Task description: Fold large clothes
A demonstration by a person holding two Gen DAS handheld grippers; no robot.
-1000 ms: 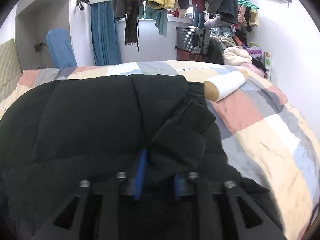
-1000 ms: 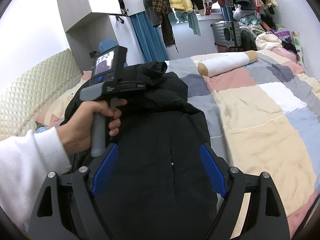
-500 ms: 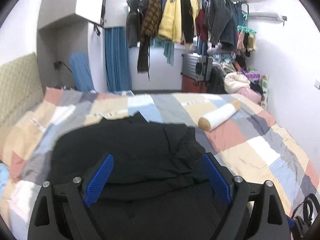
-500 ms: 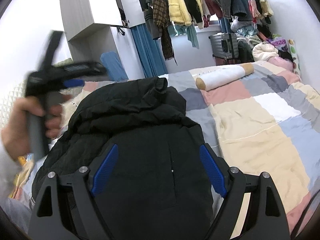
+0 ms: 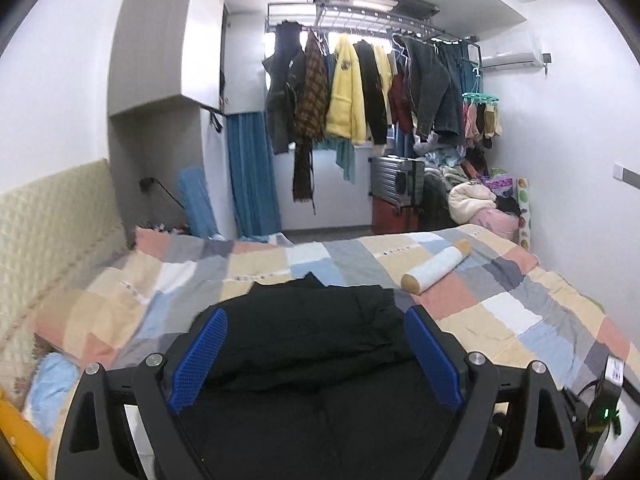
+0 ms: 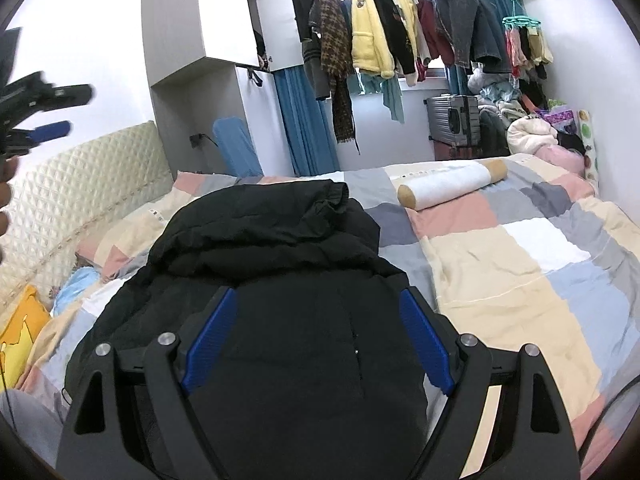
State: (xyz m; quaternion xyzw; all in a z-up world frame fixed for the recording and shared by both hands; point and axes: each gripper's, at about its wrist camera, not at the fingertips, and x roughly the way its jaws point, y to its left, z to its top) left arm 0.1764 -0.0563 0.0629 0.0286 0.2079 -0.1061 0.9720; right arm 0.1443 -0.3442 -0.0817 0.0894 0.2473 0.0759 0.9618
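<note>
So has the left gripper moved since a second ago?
Yes. The left gripper let go of the black jacket and pulled up and back: the bolster pillow now sits farther off, and the jaws are open.

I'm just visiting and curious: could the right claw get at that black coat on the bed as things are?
Probably yes. The right claw is open, hanging right above the black coat, and nothing lies between them. The coat sits on top of the bed, uncovered.
</note>
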